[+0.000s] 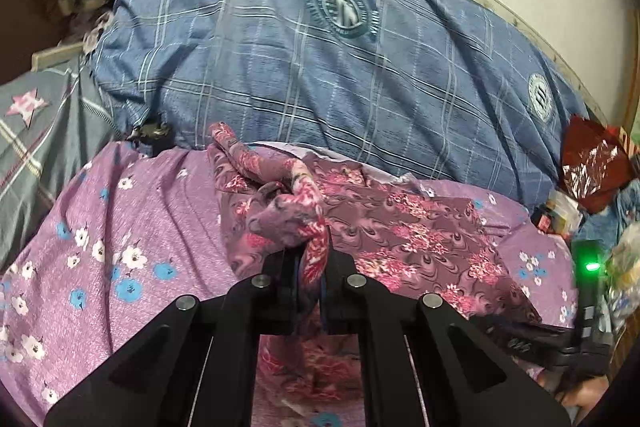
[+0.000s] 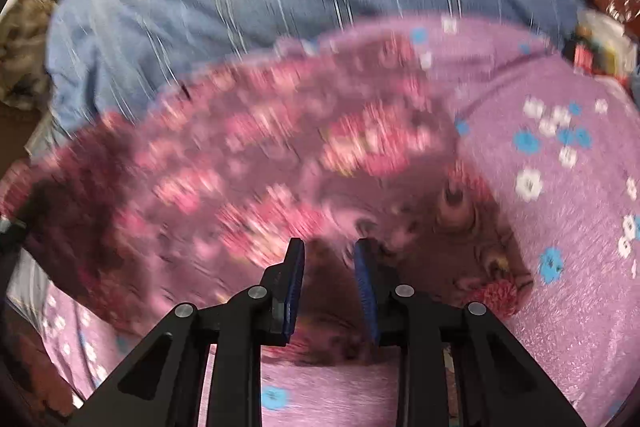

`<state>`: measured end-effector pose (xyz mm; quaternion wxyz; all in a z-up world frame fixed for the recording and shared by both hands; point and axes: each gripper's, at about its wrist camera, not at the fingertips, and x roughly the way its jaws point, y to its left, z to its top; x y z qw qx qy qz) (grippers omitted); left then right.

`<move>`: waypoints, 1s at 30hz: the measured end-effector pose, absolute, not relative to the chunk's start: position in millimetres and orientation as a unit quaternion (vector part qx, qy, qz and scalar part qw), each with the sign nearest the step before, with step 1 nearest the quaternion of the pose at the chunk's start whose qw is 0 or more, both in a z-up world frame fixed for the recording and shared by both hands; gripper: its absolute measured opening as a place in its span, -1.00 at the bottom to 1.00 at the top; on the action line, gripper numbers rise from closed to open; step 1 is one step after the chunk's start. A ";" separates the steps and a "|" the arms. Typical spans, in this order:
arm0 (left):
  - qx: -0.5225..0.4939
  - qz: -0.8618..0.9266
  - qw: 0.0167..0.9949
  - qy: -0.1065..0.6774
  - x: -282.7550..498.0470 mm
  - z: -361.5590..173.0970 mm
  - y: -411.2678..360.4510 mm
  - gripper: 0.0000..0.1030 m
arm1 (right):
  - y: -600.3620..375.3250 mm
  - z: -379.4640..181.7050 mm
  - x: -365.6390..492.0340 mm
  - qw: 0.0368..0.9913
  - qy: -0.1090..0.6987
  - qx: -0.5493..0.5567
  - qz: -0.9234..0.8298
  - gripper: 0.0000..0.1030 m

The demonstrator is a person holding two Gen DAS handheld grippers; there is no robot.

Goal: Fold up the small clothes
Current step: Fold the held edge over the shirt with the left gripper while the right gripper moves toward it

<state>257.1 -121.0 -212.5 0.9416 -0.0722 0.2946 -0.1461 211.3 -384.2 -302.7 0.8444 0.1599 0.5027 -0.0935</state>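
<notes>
On lilac sheet: garment, seemingly crosswise.

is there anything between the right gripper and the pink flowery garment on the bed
Nothing visible does. The right gripper hangs with its jaws apart just over the floral garment, which lies on the purple bedsheet, with only air between. The left gripper is already shut on a bunched fold of it, off to the side.

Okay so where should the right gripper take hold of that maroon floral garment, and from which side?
Probably the free corner of the maroon floral garment lying flat on the purple floral bedsheet. Come from above and the sheet side, sliding one finger under the hem. The left gripper already pinches a bunched edge, so this opposite corner would let the right gripper spread it.
</notes>
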 end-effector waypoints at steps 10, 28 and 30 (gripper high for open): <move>-0.062 -0.165 0.946 0.272 252.4 -230.4 -125.8 -0.90 | -378.1 -292.1 216.7 0.849 0.488 0.195 -0.058 -0.20; -0.066 -0.227 0.925 0.296 253.8 -243.2 -127.9 -0.90 | -290.9 -208.4 360.5 0.837 0.482 0.198 0.166 0.46; -0.066 -0.230 0.925 0.296 252.8 -242.4 -125.9 -0.90 | -260.4 -199.7 393.5 0.823 0.509 0.163 0.191 0.59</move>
